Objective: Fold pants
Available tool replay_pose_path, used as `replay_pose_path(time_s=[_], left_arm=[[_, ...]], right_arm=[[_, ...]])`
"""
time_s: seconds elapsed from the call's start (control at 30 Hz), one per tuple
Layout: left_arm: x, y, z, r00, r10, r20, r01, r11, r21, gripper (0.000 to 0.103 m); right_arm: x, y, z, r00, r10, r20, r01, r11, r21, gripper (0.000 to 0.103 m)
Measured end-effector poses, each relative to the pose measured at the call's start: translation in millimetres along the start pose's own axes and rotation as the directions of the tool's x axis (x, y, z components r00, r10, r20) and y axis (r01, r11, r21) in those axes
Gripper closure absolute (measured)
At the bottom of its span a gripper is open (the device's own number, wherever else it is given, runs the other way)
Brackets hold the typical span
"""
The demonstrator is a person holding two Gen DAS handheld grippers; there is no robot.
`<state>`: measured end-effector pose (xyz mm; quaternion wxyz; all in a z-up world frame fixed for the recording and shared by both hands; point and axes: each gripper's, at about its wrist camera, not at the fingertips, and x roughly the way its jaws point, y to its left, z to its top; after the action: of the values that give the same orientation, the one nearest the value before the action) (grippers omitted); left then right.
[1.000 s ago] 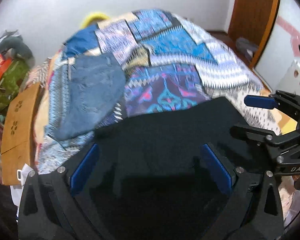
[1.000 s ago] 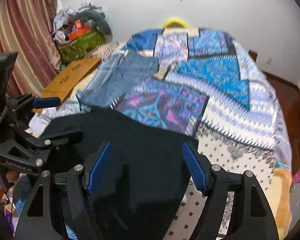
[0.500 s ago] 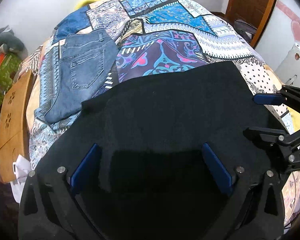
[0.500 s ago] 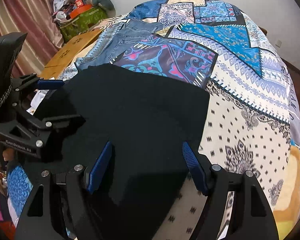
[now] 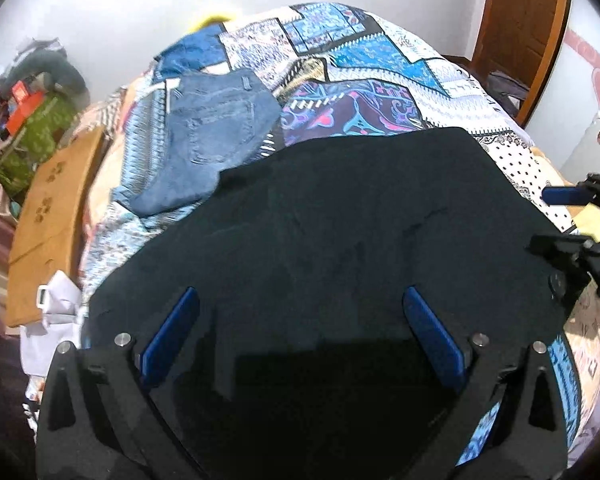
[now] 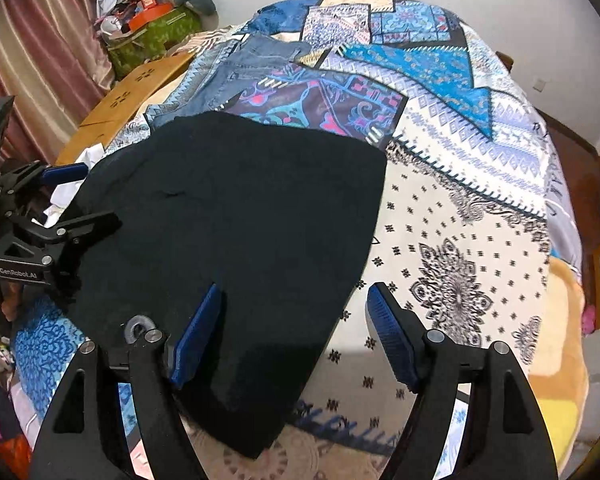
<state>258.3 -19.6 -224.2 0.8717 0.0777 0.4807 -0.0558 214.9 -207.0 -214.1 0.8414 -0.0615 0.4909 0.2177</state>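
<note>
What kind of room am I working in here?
Most likely a bedroom: the black pants lie on a bed with a patchwork bedspread, folded jeans beside them, a wooden door and a curtain nearby.

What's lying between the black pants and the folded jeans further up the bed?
Only patterned patchwork bedspread; black pants and folded blue jeans nearly touch, seen in the right wrist view.

Both wrist cams ride low and close over the bed's near end, facing along it toward the far wall. Left cam sits left, right cam right; both share the black pants (image 5: 340,216) (image 6: 236,216) and patchwork bedspread (image 5: 364,56) (image 6: 460,208).
</note>
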Motion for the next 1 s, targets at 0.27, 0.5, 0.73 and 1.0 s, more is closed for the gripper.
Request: replay_pose_path(time_s=[0.27, 0.5, 0.73, 1.0], left_arm=[[-49, 35, -14, 0.995, 0.04, 0.089, -0.032, 0.995, -0.09, 0.0], [-93, 105, -46, 0.989, 0.054, 0.138, -0.011, 0.955, -0.297, 0.0], [-81, 163, -101, 0.999, -0.018, 0.04, 0.036, 0.872, -0.487, 0.0], [-51, 173, -146, 0.98, -0.195, -0.041, 0.133, 0.791, -0.597, 0.0]], right_arm=[[-41, 34, 20, 0.992, 0.04, 0.123, -0.037, 0.999, -0.024, 0.03], [-47, 87, 34, 0.975, 0.108, 0.195, -0.092, 0.992, -0.088, 0.026], [-10, 131, 35, 0.976, 0.159, 0.149, -0.139, 0.981, -0.134, 0.025], [38, 150, 16, 0.992, 0.123, 0.014, -0.118, 0.974, -0.195, 0.024]])
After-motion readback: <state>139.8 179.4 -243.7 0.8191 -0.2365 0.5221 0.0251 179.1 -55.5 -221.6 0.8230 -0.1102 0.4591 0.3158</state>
